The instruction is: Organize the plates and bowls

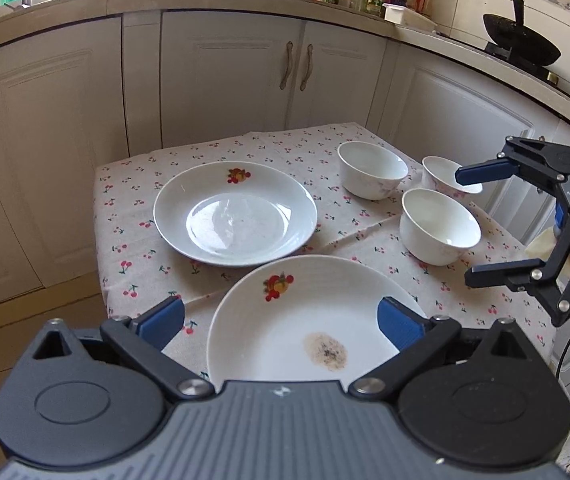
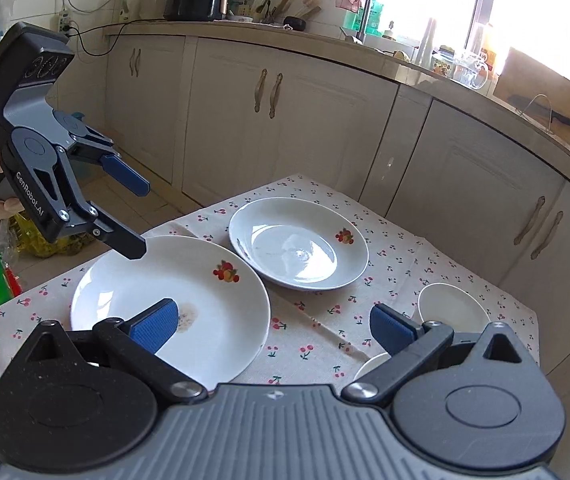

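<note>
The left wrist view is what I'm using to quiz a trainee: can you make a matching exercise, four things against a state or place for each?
Things:
1. near white plate with a fruit print
2. far white plate with a fruit print
3. three white ceramic bowls
4. black wok

States or places:
A. on the stove at upper right
B. brownish stain in its well
C. grouped on the right of the cherry-print tablecloth
D. clean glossy well, mid table

Pairs: 1-B, 2-D, 3-C, 4-A
</note>
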`<state>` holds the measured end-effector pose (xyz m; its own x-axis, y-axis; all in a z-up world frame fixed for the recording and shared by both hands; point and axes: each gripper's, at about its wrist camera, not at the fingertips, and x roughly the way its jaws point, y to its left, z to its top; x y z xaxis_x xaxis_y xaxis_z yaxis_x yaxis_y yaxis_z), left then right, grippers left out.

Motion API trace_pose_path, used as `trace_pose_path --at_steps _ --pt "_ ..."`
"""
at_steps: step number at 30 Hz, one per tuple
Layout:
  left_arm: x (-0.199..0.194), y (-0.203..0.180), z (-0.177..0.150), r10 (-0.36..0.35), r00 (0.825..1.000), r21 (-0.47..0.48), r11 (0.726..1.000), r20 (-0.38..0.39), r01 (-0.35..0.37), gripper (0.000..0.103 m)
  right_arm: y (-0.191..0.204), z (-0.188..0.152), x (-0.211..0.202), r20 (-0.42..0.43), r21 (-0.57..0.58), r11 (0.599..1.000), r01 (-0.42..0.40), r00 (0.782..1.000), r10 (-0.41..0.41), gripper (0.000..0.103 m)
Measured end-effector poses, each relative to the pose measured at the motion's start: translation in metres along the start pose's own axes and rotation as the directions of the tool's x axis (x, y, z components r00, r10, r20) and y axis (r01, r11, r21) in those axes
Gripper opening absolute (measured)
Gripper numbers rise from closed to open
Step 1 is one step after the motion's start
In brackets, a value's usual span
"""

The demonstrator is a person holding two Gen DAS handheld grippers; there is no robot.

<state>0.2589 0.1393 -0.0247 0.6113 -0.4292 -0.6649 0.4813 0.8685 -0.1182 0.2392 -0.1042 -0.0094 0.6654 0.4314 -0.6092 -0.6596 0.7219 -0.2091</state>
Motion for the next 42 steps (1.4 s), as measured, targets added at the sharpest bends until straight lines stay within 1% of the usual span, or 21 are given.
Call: trace_pose_path --at_steps 3,6,10,16,22,26,31,34,36,42 --pt "0.012 0.01 0.017 0.007 1.0 -0.003 1.0 0.0 -0.007 0.102 -0.016 0.009 0.014 -0.006 -0.016 1.0 -0.001 1.0 0.001 0.103" --pt "0.026 0.022 0.034 0.031 1.0 0.003 1.0 -0.001 -0.031 0.102 -0.032 0.018 0.032 -0.028 -0.03 0.999 -0.016 1.0 0.015 0.103" --pt "0.047 0.038 0.054 0.041 0.999 -0.014 0.999 0.0 -0.041 0.102 -0.052 0.026 0.057 -0.059 -0.066 0.997 -0.041 0.998 0.037 0.103" --pt "0.087 0.062 0.073 0.031 0.999 -0.061 0.998 -0.038 -0.033 0.102 -0.078 0.029 0.099 -0.139 -0.08 0.99 -0.117 0.985 0.105 0.103" --pt "0.124 0.084 0.084 0.009 0.996 -0.095 0.995 -0.088 -0.018 0.101 -0.09 0.029 0.135 -0.211 -0.101 0.979 -0.179 0.965 0.154 0.103" --pt "0.142 0.091 0.086 -0.002 0.993 -0.086 0.996 -0.117 -0.008 0.101 -0.09 0.031 0.153 -0.249 -0.117 0.968 -0.221 0.95 0.187 0.103" --pt "0.159 0.1 0.088 -0.02 0.988 -0.099 0.995 -0.15 0.005 0.101 -0.086 0.032 0.171 -0.282 -0.143 0.951 -0.276 0.932 0.228 0.103" --pt "0.168 0.104 0.088 -0.03 0.985 -0.109 0.994 -0.17 0.012 0.101 -0.083 0.03 0.179 -0.304 -0.159 0.942 -0.296 0.922 0.238 0.102" --pt "0.172 0.106 0.088 -0.041 0.983 -0.113 0.993 -0.177 0.021 0.1 -0.083 0.03 0.185 -0.317 -0.156 0.937 -0.311 0.915 0.251 0.099" --pt "0.182 0.105 0.088 -0.08 0.978 -0.11 0.992 -0.19 0.06 0.1 -0.087 0.029 0.198 -0.337 -0.124 0.934 -0.334 0.9 0.277 0.098"
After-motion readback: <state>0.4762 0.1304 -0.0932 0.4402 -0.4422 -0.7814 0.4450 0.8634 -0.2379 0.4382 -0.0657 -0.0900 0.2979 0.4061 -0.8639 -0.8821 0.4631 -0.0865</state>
